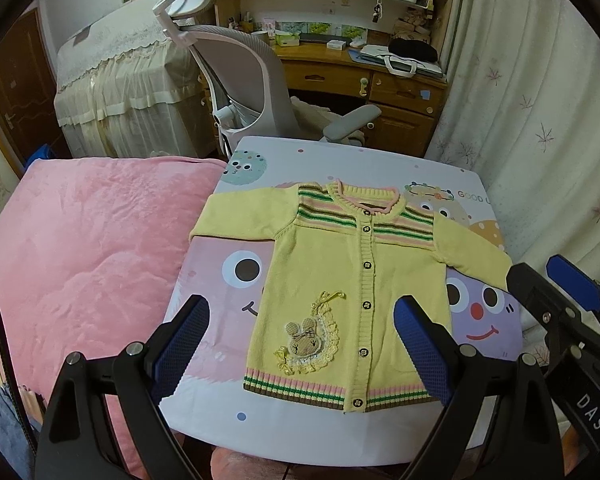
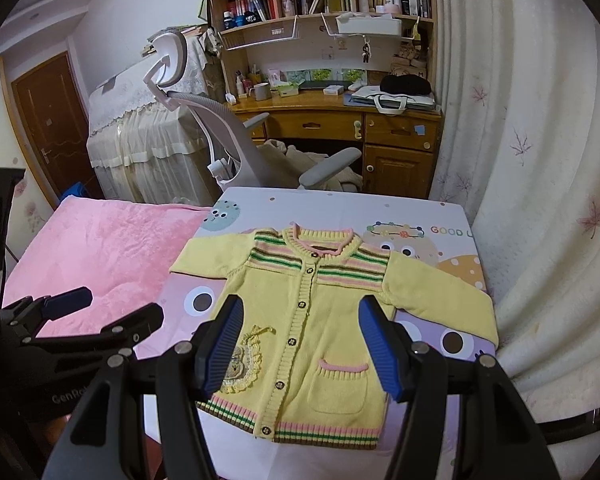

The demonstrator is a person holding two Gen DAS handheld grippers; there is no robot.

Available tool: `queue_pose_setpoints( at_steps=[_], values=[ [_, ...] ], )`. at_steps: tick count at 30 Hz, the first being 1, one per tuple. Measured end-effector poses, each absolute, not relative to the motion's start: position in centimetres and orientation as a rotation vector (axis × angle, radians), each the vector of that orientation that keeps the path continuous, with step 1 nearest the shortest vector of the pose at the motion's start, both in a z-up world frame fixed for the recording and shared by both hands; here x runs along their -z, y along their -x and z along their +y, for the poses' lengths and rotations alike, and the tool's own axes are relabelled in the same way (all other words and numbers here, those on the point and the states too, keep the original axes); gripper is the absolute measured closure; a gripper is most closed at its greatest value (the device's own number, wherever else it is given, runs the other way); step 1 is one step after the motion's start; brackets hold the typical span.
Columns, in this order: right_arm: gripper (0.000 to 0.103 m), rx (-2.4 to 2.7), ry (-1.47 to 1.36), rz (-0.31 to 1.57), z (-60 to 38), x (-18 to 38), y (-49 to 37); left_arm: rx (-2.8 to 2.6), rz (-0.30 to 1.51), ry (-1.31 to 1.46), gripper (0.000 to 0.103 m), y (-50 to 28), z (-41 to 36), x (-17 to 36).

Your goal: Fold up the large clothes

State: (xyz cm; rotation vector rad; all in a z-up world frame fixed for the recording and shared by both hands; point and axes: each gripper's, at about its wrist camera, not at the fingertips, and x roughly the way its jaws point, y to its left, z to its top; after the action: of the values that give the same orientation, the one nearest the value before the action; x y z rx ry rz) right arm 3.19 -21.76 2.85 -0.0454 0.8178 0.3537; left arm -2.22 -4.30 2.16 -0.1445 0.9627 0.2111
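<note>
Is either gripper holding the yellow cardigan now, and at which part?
Nothing is held. The left gripper and right gripper are both open above the cardigan, which lies flat.

There is one yellow cardigan [image 1: 340, 288] with two sleeves, six buttons down its front, one bunny patch [image 1: 303, 340] and one pocket [image 2: 340, 384], lying on one cartoon-printed table [image 1: 340, 164], with two grippers, one pink blanket [image 1: 84, 248], one office chair [image 1: 236, 80] and one wooden desk [image 1: 380, 80] in the room.
</note>
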Motion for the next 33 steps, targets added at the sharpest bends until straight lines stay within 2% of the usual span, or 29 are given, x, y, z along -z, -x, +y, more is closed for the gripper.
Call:
queue_pose_setpoints(
  at_steps=[17,33],
  values=[
    [0.042,-0.362,0.076,0.724,-20.8,-4.4,-3.0,-0.204,0.907,0.1,0.01,1.7,-4.6,-4.1],
    [0.042,-0.261,0.09,0.713,-15.3,-6.0,-4.2,-0.077,0.896,0.084,0.01,-1.5,1.5,-5.8]
  ],
)
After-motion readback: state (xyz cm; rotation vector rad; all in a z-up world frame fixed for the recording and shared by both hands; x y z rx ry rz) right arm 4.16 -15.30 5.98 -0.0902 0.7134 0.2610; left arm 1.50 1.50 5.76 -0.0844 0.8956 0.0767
